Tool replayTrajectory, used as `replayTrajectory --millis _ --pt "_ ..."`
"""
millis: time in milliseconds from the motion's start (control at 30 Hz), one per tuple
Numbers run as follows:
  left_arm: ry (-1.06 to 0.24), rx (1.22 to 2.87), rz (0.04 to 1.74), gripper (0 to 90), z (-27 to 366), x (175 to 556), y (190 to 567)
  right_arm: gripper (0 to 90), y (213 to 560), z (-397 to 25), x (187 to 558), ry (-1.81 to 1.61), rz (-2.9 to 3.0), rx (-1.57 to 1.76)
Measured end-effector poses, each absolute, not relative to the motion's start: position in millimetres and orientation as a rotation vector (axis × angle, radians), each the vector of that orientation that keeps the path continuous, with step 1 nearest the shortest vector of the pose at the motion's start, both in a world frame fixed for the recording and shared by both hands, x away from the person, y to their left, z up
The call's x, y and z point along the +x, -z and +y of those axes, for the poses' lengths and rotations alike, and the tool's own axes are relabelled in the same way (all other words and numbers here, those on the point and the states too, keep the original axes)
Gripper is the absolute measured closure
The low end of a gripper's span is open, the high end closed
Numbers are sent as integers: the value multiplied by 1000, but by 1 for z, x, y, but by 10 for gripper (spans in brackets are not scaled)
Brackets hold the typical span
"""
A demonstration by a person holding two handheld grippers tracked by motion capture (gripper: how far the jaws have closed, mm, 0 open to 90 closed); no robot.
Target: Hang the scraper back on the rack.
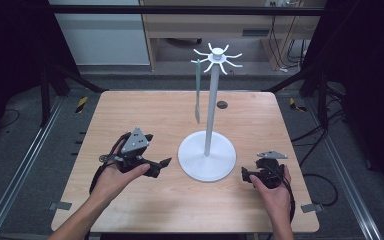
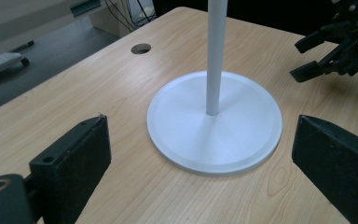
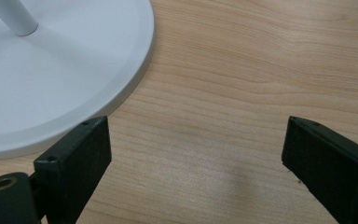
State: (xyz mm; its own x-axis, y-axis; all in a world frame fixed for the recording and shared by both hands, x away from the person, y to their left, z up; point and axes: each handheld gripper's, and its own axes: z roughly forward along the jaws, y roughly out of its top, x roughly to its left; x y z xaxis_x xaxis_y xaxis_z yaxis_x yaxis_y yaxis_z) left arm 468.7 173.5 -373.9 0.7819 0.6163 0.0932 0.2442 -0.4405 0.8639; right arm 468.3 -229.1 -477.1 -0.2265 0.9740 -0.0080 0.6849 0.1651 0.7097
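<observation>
Bright, even overhead light, dark surroundings, soft shadows (close-ups slightly blurred), mild glare

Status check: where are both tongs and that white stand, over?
Left tongs open, empty, left of the white stand. Right tongs open, empty, right of its base. Grey utensil hangs from a top hook. Nothing between.

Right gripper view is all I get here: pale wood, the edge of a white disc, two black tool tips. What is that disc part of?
Observer: It is the base of a tall white stand in the middle of the table.
Operator: Anything on top?
Observer: A ring of curved hooks, and one long thin utensil hangs from a hook.
Operator: Where is the other tool?
Observer: The left tool is held left of the base, open, pointing at it; the right tool is open too.
</observation>
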Motion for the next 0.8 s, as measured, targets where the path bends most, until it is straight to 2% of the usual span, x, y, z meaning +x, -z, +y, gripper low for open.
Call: replayTrajectory --millis 800 --pt "-528 2018 743 42 205 477 420 78 478 -228 468 -808 1986 1560"
